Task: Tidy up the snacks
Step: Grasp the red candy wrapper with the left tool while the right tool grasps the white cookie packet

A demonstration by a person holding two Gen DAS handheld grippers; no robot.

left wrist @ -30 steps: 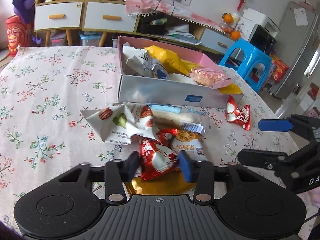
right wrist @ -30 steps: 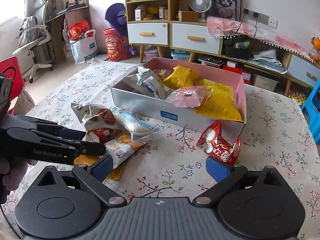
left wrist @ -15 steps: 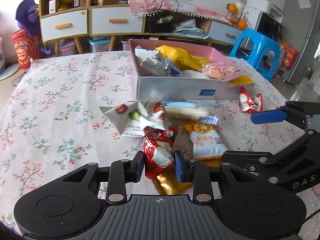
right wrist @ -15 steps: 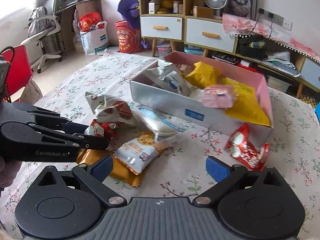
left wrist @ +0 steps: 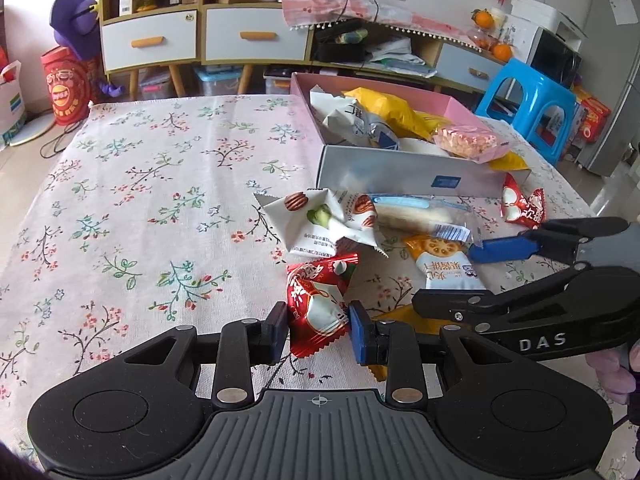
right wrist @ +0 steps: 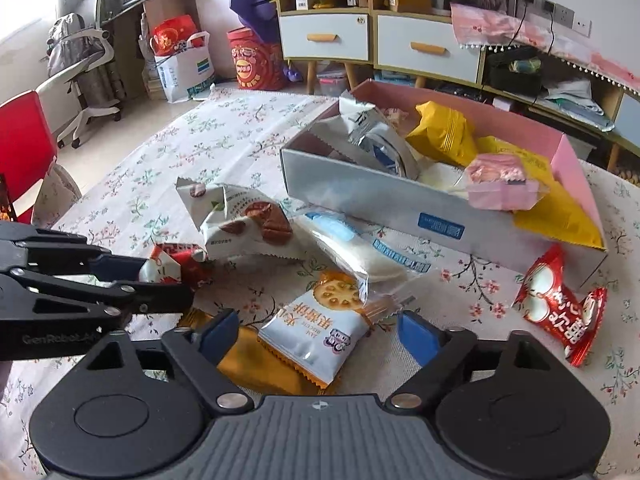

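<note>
My left gripper (left wrist: 318, 330) is shut on a red candy packet (left wrist: 318, 308), lifted a little off the floral tablecloth. My right gripper (right wrist: 318, 334) straddles a white-and-orange cracker packet (right wrist: 316, 326); its jaws are closing and the pads stand clear of the wrapper. Beneath that packet lies a gold packet (right wrist: 256, 364). A white nut packet (left wrist: 320, 226) and a clear-wrapped white roll (right wrist: 352, 252) lie in front of the pink and grey box (right wrist: 384, 200), which holds several snacks. A second red packet (right wrist: 560, 304) lies by the box's right corner.
The table (left wrist: 132, 216) has bare cloth on the left side. Behind it stand drawer cabinets (left wrist: 160, 40), a blue stool (left wrist: 524, 104) and a red chair (right wrist: 20, 152). The left gripper's body (right wrist: 80, 288) crosses the right wrist view at left.
The left gripper shut on the red packet and lifted it back from the pile. The right gripper moved left and down over the cracker packet, and its jaws have narrowed.
</note>
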